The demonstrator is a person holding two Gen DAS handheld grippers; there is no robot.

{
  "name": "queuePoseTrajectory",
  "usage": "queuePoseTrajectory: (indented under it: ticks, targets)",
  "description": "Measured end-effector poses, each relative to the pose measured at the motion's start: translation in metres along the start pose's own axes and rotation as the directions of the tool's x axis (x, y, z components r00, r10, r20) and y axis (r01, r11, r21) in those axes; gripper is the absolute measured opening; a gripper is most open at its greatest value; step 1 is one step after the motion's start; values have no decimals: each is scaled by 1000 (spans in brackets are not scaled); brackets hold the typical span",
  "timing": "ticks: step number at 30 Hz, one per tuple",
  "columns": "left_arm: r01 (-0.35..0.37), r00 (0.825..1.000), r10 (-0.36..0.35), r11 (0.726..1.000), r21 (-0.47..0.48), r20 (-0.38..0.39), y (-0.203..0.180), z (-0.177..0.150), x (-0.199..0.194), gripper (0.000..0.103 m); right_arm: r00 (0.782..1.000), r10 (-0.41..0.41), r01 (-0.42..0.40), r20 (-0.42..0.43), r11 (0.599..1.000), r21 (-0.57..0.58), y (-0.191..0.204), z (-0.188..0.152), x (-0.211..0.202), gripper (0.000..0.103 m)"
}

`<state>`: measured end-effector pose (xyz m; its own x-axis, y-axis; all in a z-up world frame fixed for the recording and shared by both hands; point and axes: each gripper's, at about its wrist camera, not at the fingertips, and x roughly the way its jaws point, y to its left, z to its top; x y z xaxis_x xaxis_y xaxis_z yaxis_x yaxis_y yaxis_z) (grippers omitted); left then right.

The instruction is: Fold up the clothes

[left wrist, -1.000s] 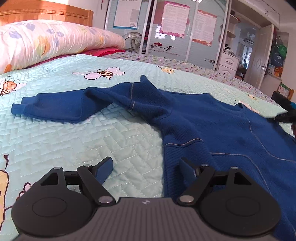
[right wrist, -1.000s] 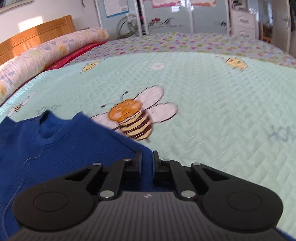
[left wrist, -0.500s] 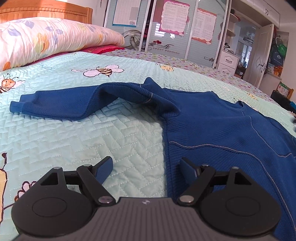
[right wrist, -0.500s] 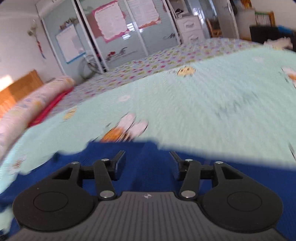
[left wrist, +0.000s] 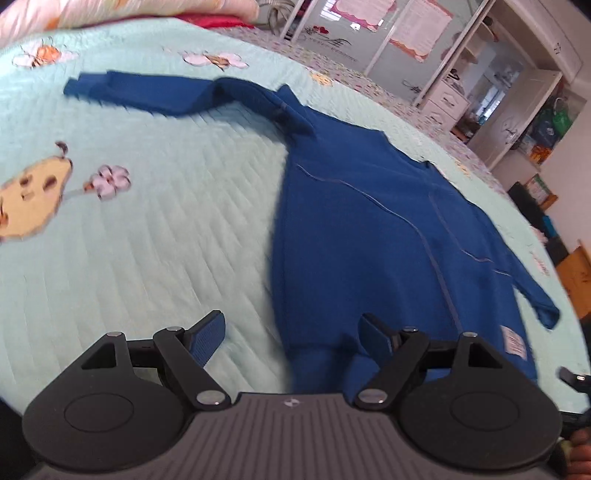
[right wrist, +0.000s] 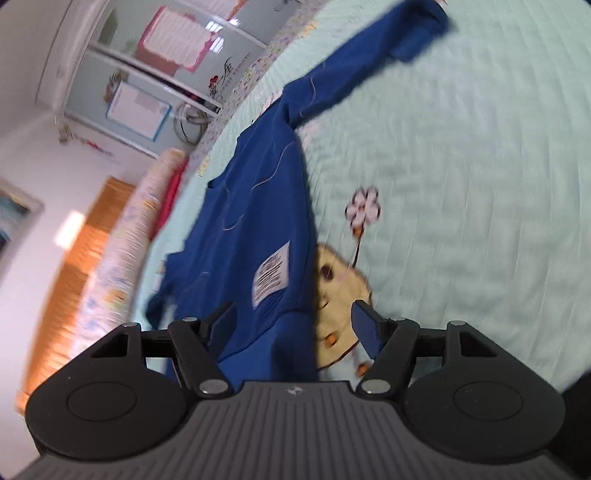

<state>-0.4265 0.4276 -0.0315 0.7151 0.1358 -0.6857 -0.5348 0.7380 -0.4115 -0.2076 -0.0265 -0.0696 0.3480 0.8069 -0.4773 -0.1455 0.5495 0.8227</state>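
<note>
We see a blue sweater [left wrist: 369, 221] spread flat on the bed's mint quilted bedspread [left wrist: 166, 229], inside out with pale seams and a white care label [right wrist: 271, 273] near the hem. One sleeve [left wrist: 147, 94] stretches toward the pillows [right wrist: 122, 251]; the other sleeve [right wrist: 373, 62] lies out the opposite way. Quilt has chevron stitching, flower and bee prints. Wardrobe doors with pink posters [left wrist: 421, 29] stand behind. Our left gripper [left wrist: 291, 336] hangs spread wide over the sweater's hem edge, gripping nothing. Our right gripper [right wrist: 295, 325] is likewise spread apart above the hem corner, empty. Both views blurred.
</note>
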Motion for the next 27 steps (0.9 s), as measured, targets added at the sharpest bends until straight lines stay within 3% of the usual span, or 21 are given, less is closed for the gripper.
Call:
queuePoseTrajectory:
  ticks: [2, 3, 4, 5, 6, 7, 10, 13, 16, 18, 21, 24, 27]
  targets:
    - [58, 998, -59, 998, -31, -16, -5, -1, 5, 80, 997, 44, -42, -58, 999, 34, -2, 0, 12, 63]
    - [91, 996, -92, 994, -58, -21, -6, -1, 9, 72, 996, 44, -42, -80, 999, 36, -2, -1, 17, 49]
    - [108, 994, -111, 991, -85, -25, -8, 0, 11, 63, 995, 26, -24, -91, 999, 30, -1, -2, 20, 28]
    - [127, 991, -131, 986, -105, -32, -9, 1, 11, 29, 995, 15, -11, -99, 999, 35, -1, -2, 20, 20]
    - [164, 985, -170, 978, -127, -37, -9, 2, 9, 18, 994, 3, 1, -108, 999, 40, -1, -2, 21, 19]
    - [192, 980, -197, 970, -147, -18, -9, 1, 2, 18, 995, -7, 10, -103, 999, 32, 1, -2, 18, 17]
    - [215, 977, -215, 973, -87, 15, -18, 2, -26, 18, 999, -14, 13, -30, 1000, -27, 16, 0, -10, 13]
    - [215, 975, -218, 974, -72, -41, -17, -8, -24, 20, 1000, -15, 17, 20, 997, -78, 28, -1, -32, 12]
    - [177, 978, -184, 981, -79, -101, -6, -22, 8, 23, 994, -106, 104, -17, 989, -101, 17, -9, -12, 13]
    - [195, 976, -203, 975, -110, -73, -5, -21, 7, 26, 989, -145, 143, -32, 987, -74, 2, -14, -2, 13]
    - [179, 983, -181, 978, -105, -14, -5, -12, -7, 50, 992, -126, 126, -1, 990, -65, 5, -11, -10, 20]
    - [144, 989, -140, 986, -82, 54, -6, -1, -25, 52, 990, -136, 139, 47, 987, -74, 7, -9, -22, 23]
    - [114, 987, -107, 992, -56, 117, -8, 12, -39, 57, 974, -147, 164, 173, 983, -86, 15, -4, -38, 27]
